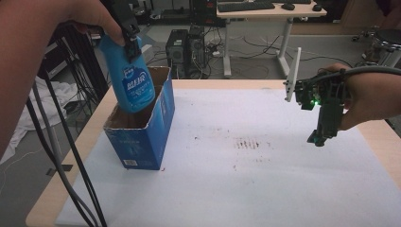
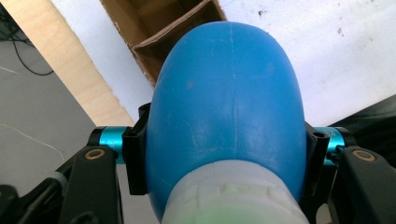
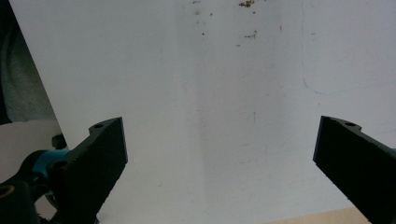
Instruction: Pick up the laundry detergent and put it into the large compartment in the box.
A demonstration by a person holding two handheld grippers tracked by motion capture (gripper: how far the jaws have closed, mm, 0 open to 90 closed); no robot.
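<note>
The left hand-held gripper (image 1: 128, 40) clamps the blue bottle (image 1: 133, 80), its base dipping into the open box (image 1: 156, 127); next, lower it straight and release. The right hand-held gripper (image 1: 323, 137) hangs wide open over the tabletop (image 1: 265, 189).

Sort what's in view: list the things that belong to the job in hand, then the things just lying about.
In the job:
- blue bottle, gripped by the left tool
- open blue carton it hangs over

Just lying about:
- right tool, open, nothing in it
- white mat with brown crumbs
- desk and computer towers behind
</note>
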